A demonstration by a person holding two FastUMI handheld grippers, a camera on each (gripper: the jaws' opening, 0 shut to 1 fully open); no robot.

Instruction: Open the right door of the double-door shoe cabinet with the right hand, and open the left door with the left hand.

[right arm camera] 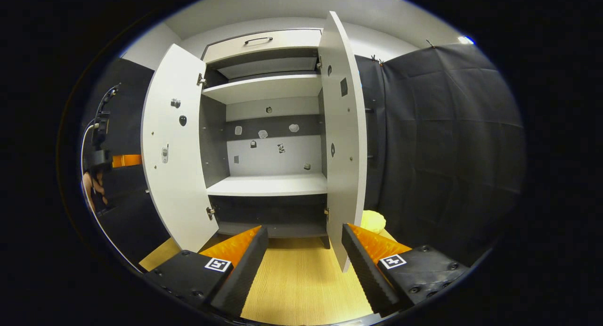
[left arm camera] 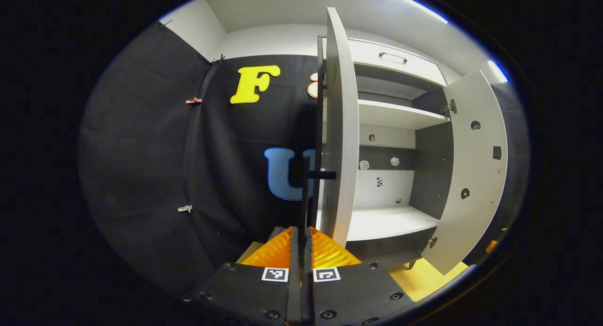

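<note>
The left claw is clamped on the upright handle bar of the left door, which stands straight ahead, swung wide. The right claw gapes empty; the right door, already open, stands just ahead to its right.

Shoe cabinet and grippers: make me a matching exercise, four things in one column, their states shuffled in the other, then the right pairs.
Things
1. left gripper
2. right gripper
3. drawer
4. left door

States
A. swung open on its hinges
B. jaws apart, holding nothing
C. pushed in, at the cabinet's top
D. shut on the handle

Pairs: 1-D, 2-B, 3-C, 4-A
</note>
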